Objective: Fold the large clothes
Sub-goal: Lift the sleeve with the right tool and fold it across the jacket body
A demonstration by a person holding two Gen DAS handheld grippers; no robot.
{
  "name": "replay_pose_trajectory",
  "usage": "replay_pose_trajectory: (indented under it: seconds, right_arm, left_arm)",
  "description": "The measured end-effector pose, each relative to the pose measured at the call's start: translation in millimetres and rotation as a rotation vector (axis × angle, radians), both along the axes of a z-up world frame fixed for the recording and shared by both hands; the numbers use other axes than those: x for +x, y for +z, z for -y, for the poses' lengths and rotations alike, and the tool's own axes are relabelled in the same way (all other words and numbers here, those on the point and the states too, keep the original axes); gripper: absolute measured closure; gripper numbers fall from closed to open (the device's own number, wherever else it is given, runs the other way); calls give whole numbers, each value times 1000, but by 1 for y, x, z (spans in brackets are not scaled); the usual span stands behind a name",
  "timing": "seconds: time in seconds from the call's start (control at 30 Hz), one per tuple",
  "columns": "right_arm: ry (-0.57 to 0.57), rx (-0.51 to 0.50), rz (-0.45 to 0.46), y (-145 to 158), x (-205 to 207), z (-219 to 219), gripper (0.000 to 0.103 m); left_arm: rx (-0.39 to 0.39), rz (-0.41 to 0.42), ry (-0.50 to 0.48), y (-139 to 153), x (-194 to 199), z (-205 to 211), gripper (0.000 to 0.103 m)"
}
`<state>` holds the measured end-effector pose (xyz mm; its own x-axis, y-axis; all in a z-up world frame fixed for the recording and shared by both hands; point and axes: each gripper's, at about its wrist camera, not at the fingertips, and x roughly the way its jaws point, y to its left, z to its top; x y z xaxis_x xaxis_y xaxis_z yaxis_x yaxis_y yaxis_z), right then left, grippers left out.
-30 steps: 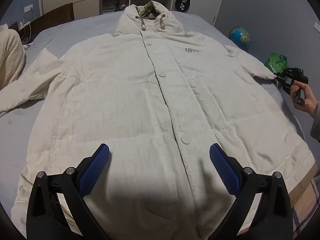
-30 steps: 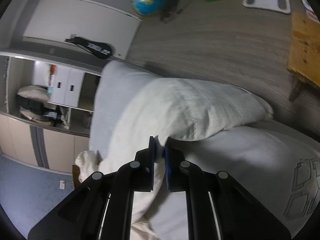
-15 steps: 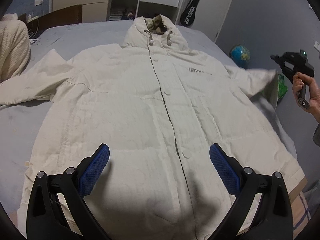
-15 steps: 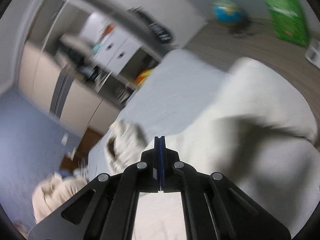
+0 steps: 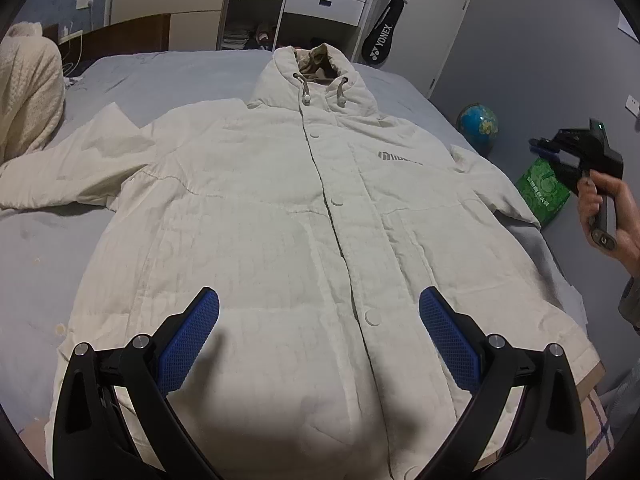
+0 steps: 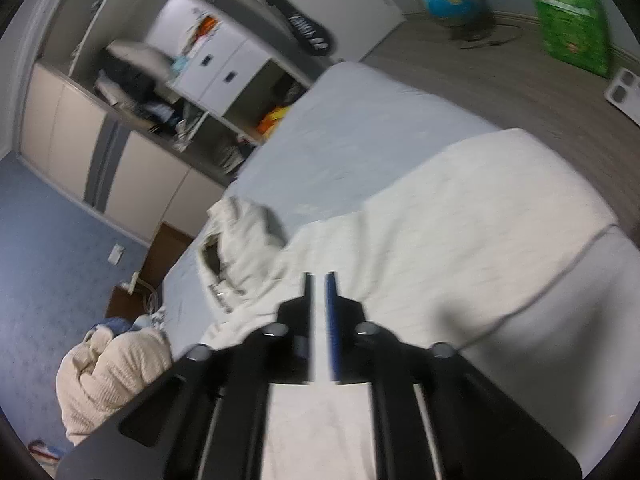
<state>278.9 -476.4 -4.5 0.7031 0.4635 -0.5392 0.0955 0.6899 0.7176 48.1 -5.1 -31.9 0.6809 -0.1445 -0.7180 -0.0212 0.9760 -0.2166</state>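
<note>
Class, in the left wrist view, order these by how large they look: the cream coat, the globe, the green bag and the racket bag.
1. cream coat, by far the largest.
2. racket bag and green bag: they look alike, so unranked.
3. globe, smallest, though it lies farther from the camera.

My cream quilted cloth coat [image 5: 280, 216] looks matt and softly puffed on the smooth grey cotton bed sheet [image 5: 168, 76]. My left tool [image 5: 319, 334] has matt black plastic arms and rough, dimpled blue pads [image 5: 188, 342].
</note>
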Motion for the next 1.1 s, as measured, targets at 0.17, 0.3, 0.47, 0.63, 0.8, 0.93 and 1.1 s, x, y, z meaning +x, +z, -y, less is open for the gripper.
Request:
replay_pose_trajectory:
  seconds: [0.17,0.3,0.47,0.63,0.8,0.93,1.1]
  right_arm:
    - [-90,15,-27,-28,-16,49,39]
    - [-162,113,-88,-66,-28,88,39]
    - [-234,184,-152,-106,-30,120,39]
    - [-300,214,-208,-136,-18,143,39]
    - [-343,236,-192,-141,5,158,43]
    - [-369,238,-222,-142,23,167,87]
    - [-380,231,-115,-117,23,160,97]
  left_arm:
    - [-22,-11,-2,6,16,-4,6]
    - [10,-13,-9,14,36,-3,6]
    - [120,0,-20,28,62,-6,6]
    - [226,-6,28,30,82,-20,6]
    - [194,-49,90,14,86,-51,6]
    - [184,-88,134,-8,78,-72,6]
    - [87,-86,219,-12,71,-95,6]
